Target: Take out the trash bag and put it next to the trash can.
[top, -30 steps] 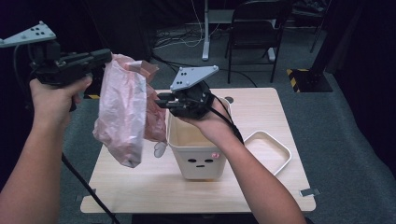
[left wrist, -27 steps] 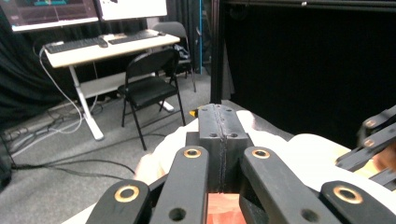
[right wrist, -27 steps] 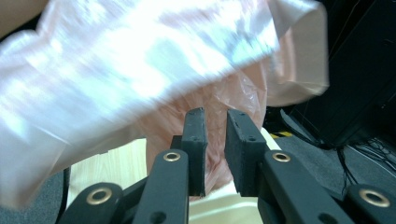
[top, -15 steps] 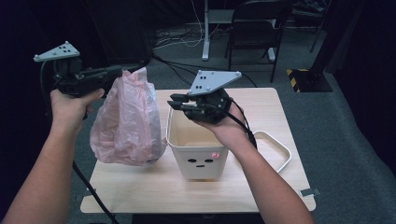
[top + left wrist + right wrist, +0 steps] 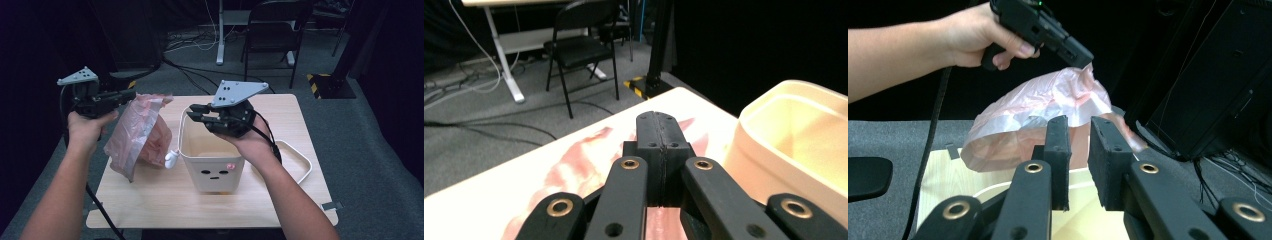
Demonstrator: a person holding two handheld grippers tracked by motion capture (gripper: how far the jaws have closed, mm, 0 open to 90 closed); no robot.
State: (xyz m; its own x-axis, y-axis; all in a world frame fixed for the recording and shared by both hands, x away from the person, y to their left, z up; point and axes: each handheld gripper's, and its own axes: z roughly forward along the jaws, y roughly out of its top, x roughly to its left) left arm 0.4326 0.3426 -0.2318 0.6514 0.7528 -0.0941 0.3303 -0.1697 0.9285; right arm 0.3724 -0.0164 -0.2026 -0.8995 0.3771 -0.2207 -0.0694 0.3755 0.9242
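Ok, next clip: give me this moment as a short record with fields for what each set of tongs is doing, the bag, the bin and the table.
left tongs: shut on the top edge of the pink plastic bag
right tongs: jaws slightly apart, nothing between them, above the bin's far rim
pink plastic bag: hangs from the left tongs, bottom resting on the table, left of the bin
bin: cream, face printed on its front, upright, looks empty
table: light wood; a white tray lies right of the bin

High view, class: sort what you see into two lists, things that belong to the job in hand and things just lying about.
In the job:
- pink plastic bag, pinched by the left tongs
- cream bin with a face, under the right tongs

Lying about:
- white tray on the table
- black folding chair
- floor cables
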